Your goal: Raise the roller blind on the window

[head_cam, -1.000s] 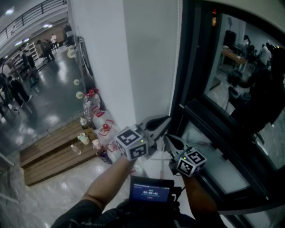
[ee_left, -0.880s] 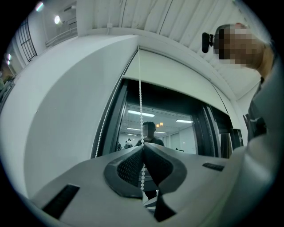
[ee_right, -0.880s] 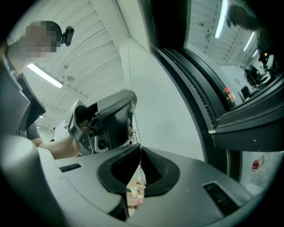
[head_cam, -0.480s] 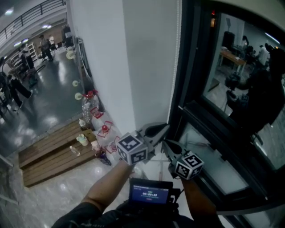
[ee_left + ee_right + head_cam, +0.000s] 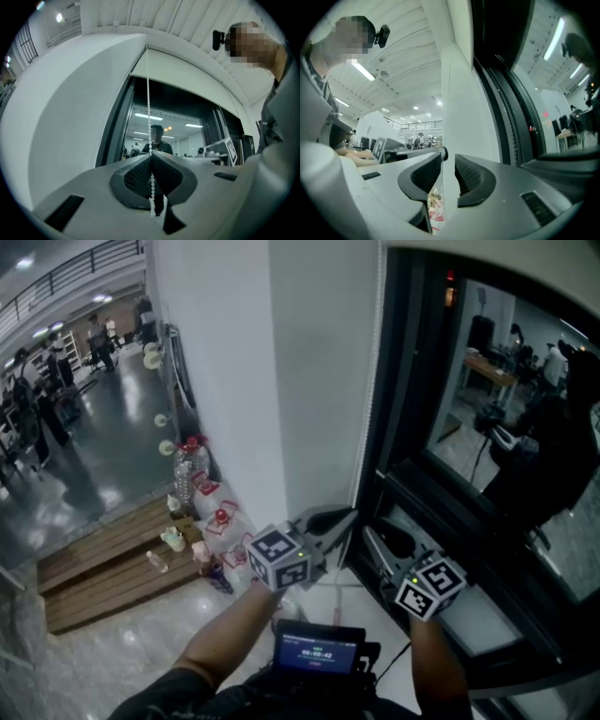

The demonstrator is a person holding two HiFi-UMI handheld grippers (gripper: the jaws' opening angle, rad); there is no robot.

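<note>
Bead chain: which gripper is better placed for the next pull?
Left. The left gripper is already clamped on the bead chain, which runs straight up from its jaws. The right gripper is opening with nothing between its jaws, so it would have to regrasp first.

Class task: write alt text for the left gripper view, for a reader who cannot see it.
The left gripper is shut on a white bead chain, which runs straight up to the top corner of a dark window. A white roller blind spans the window's top, and a white wall lies to the left.
</note>
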